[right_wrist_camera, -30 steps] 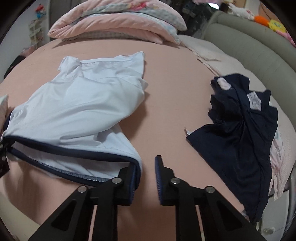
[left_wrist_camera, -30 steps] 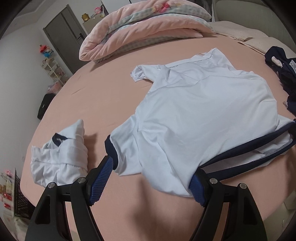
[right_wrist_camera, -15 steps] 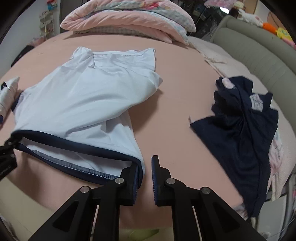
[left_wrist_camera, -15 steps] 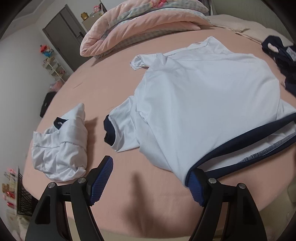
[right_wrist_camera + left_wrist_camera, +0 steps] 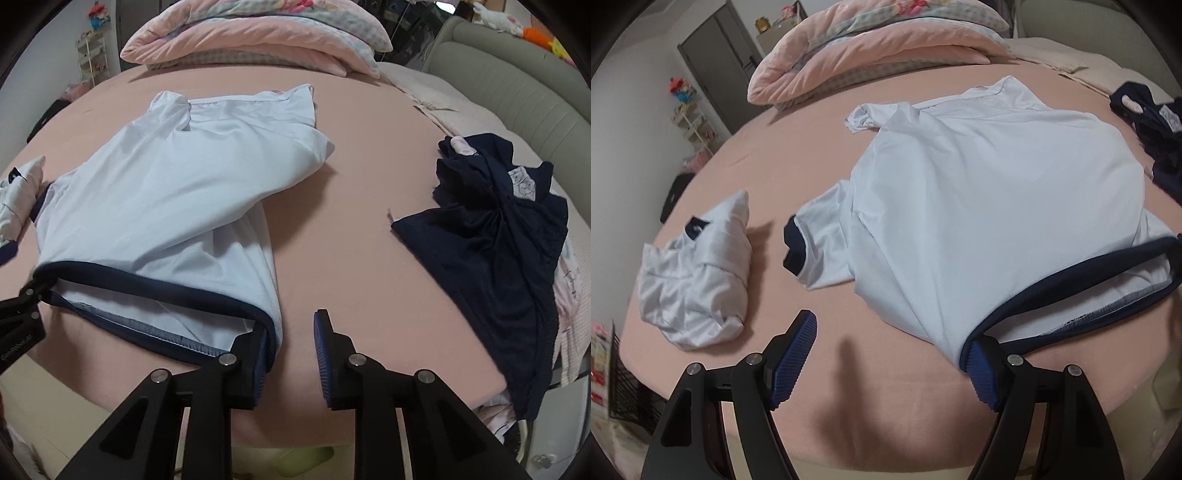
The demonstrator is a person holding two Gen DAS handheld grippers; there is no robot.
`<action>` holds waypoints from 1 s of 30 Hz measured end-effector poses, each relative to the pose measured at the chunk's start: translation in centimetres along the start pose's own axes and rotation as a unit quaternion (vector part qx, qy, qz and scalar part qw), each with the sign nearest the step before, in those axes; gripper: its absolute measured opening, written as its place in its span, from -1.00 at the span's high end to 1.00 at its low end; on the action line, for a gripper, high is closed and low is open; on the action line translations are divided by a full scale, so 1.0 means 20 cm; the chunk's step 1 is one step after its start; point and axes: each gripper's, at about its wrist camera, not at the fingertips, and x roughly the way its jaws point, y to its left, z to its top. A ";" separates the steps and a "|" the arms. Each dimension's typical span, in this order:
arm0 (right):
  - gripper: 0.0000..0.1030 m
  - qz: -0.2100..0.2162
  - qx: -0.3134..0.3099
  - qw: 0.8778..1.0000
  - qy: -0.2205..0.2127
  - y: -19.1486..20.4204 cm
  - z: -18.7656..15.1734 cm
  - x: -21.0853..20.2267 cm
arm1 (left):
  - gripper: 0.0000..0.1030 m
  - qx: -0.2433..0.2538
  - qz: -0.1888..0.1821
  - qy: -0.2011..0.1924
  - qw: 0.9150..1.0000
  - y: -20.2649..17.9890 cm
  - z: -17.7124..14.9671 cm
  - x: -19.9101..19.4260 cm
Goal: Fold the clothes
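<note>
Farthest left of the left tongs [image 5: 892, 363] sits a white folded garment [image 5: 696, 284] on the bed [image 5: 798, 147], apparently parked there as finished. The left tongs stand wide open with nothing between them; the navy hem corner of the white shirt [image 5: 979, 206] touches only their right finger. The shirt lies spread ahead, between the two tongs, probably laid flat for folding. The right tongs [image 5: 290, 354] are opening, the other hem corner draped against their left finger, not pinched. Right of them a dark navy garment [image 5: 498, 236] lies crumpled, seemingly awaiting its turn.
</note>
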 end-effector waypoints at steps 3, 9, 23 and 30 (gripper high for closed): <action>0.50 0.001 -0.007 1.000 -0.008 0.01 0.01 -0.01 | -0.46 -0.002 -0.021 -0.007 1.000 -0.01 0.00 -0.01; 0.13 -0.009 -0.054 0.998 -0.030 0.06 0.03 0.00 | -0.46 0.001 -0.051 -0.015 0.999 -0.05 0.03 -0.02; 0.13 -0.093 -0.107 0.986 -0.092 0.16 0.08 0.09 | -0.47 0.024 0.018 -0.037 0.999 -0.12 0.04 0.04; 0.13 -0.132 -0.051 0.987 -0.078 0.03 0.12 0.11 | -0.77 0.004 0.049 -0.027 0.998 0.00 0.03 0.07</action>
